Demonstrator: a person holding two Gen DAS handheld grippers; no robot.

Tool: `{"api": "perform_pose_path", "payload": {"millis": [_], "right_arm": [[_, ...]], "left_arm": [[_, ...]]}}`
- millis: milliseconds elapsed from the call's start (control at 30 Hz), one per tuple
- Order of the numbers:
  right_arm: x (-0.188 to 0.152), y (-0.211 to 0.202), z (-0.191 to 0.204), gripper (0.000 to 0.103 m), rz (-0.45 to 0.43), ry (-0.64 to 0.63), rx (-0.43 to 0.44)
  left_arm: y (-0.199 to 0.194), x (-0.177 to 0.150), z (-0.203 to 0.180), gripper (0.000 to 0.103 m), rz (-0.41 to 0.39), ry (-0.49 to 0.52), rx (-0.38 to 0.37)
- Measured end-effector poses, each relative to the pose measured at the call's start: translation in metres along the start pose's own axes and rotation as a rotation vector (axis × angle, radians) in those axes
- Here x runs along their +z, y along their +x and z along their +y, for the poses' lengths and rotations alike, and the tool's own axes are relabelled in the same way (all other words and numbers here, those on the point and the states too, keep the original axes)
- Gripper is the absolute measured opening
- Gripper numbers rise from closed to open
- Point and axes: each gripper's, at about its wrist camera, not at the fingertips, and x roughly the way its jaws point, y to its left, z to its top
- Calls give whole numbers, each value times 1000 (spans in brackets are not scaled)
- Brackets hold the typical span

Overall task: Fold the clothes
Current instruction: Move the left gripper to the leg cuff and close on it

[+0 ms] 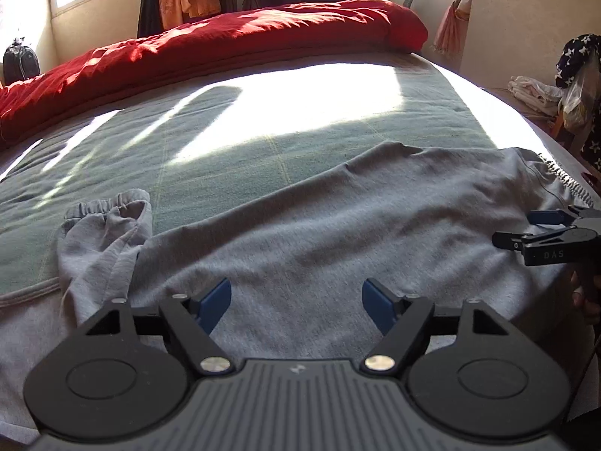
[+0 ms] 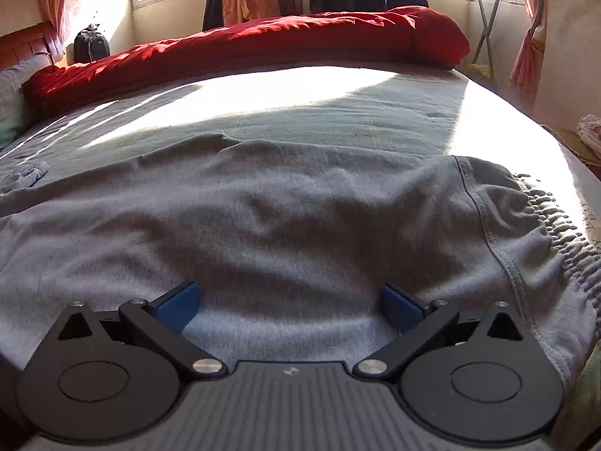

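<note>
- The grey sweatpants [image 1: 300, 233] lie spread across the lower half of both views, on a bed [image 1: 210, 150] covered by a grey-green blanket.
- At the left of the left wrist view, 1 cuffed leg end [image 1: 109, 218] is crumpled and folded back on itself, its elastic hem gathered.
- The fabric is soft, slightly fuzzy and softly wrinkled; across the middle it lies mostly flat.
- At the right of the right wrist view, the gathered elastic waistband [image 2: 552, 233] curves along the bed's edge, with a stitched seam running beside it.
- The left tongs [image 1: 296, 302] hang low over the cloth with their blue pads well apart and nothing between them.
- The right tongs [image 2: 289, 306] also stand wide just above the cloth, gripping nothing; whether the pad tips touch the fabric cannot be told.
- In the left wrist view the right tongs enter at the right edge, cut off by the frame.
- A red duvet [image 1: 210, 41] lies bunched along the far side of the bed.
- The near edge of the sweatpants is hidden under both tool bodies, and strong sunlight washes out the middle of the blanket.
</note>
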Motion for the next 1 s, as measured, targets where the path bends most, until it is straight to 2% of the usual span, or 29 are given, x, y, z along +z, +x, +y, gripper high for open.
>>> {"api": "perform_pose_path", "payload": {"millis": [67,133,267,367,467,533,600,667,733,867,1000], "right_arm": [[3,-5,0,103,-10,11,3],[6,-12,0,103,-42,24,24],[16,-23,3,103,-92,5,35],[19,-27,1,103,-110,7,36],[19,-27,-5,103,-114,21,32],[18,-24,-10,103,-109,36,27],[17,-22,-14,103,-105,55,29],[16,-20,-17,103,-102,73,35],[15,-19,-17,103,-101,83,41],[16,-25,-15,103,-111,81,44],[18,-30,-9,103,-116,73,40]], "left_arm": [[10,23,19,62,20,11,76],[33,43,37,62,93,-9,103],[95,67,57,50,248,-24,160],[134,70,61,44,357,-7,212],[155,66,66,44,421,3,272],[160,64,71,50,439,5,300],[162,62,76,44,447,1,315],[159,60,80,6,442,-6,325],[150,60,84,5,410,-7,353],[121,60,93,4,355,-23,342],[78,56,107,4,271,-26,374]]}}
